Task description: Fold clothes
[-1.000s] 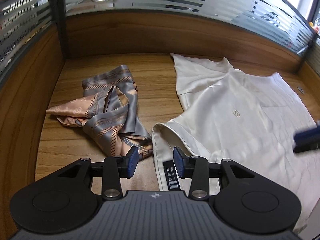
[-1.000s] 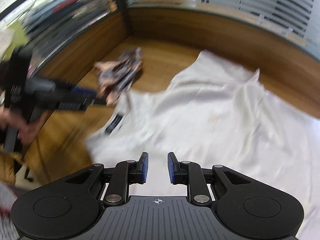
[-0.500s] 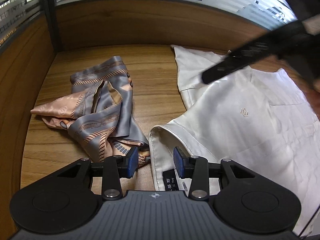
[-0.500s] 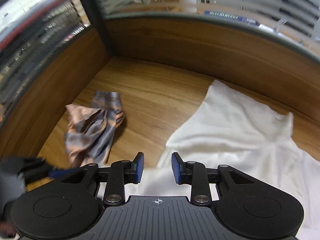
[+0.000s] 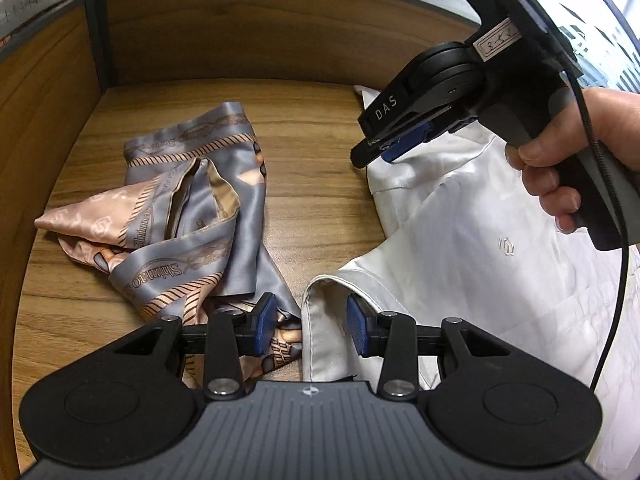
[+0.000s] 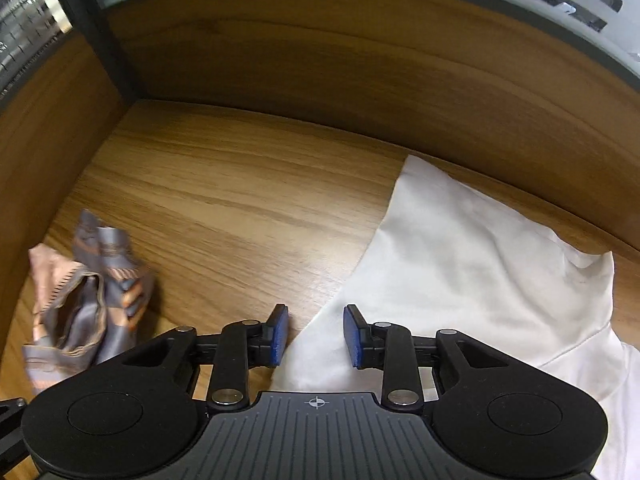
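A white satin shirt [image 5: 460, 264] lies spread on the wooden table [image 5: 320, 128]. My left gripper [image 5: 310, 328] is open low over the shirt's near left edge, whose folded hem shows in the gap between the blue pads. A hand [image 5: 560, 172] holds my right gripper [image 5: 384, 152] over the shirt's far left edge. In the right wrist view the right gripper [image 6: 315, 336] has its jaws closing, with the slanting edge of the shirt [image 6: 460, 264] in the gap and the pads clear of the cloth.
A crumpled grey and peach patterned scarf [image 5: 188, 216] lies left of the shirt, close to my left gripper's left finger, and shows as scarf [image 6: 88, 304] in the right wrist view. Wooden walls [image 6: 360, 60] with frosted glass above enclose the table at the back and left.
The right gripper swept from the shirt's middle to its far left edge and came into the left wrist view. The left gripper sank closer to the shirt's near hem.
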